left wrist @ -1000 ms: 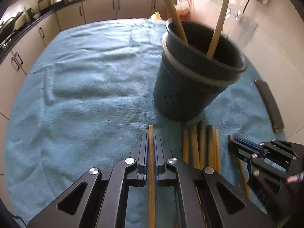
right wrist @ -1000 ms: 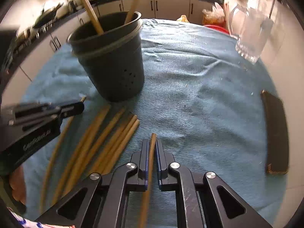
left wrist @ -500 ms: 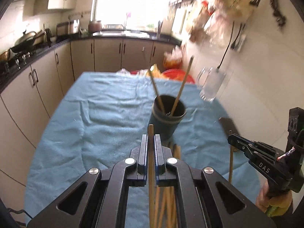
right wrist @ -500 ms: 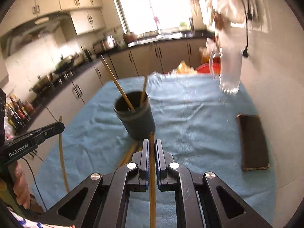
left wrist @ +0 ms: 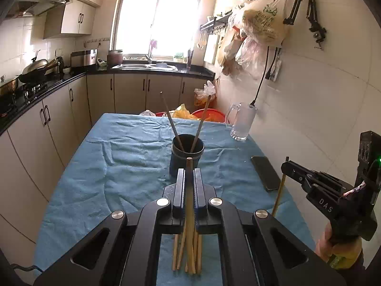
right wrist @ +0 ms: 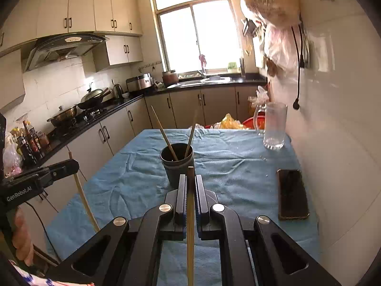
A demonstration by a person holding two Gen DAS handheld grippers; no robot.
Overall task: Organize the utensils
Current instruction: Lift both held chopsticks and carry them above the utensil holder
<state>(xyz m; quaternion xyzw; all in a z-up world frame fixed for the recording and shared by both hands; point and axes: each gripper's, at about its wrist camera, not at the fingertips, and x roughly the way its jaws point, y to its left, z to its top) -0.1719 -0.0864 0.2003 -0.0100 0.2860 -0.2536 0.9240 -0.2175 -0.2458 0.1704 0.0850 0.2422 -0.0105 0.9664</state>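
One chopstick (left wrist: 189, 190) was pinched by the left fingers (left wrist: 181, 190). Another chopstick (right wrist: 190, 202) was pinched by the right fingers (right wrist: 182, 195). Both were held up above the dark cup (left wrist: 187, 159). More loose chopsticks (left wrist: 188, 250) were left on the tabletop (left wrist: 107, 178) near the cup, where two sticks were already kept.

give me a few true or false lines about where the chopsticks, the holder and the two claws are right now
1. Each claw grips one chopstick: left claw, right claw. True.
2. The dark holder lies tipped over on the blue cloth. False: it stands upright.
3. Two chopsticks already lean inside the holder. True.
4. The phone lies left of the holder. False: it lies to the right, near the wall.
5. No chopsticks remain on the cloth. False: a loose bundle lies below the left claw.
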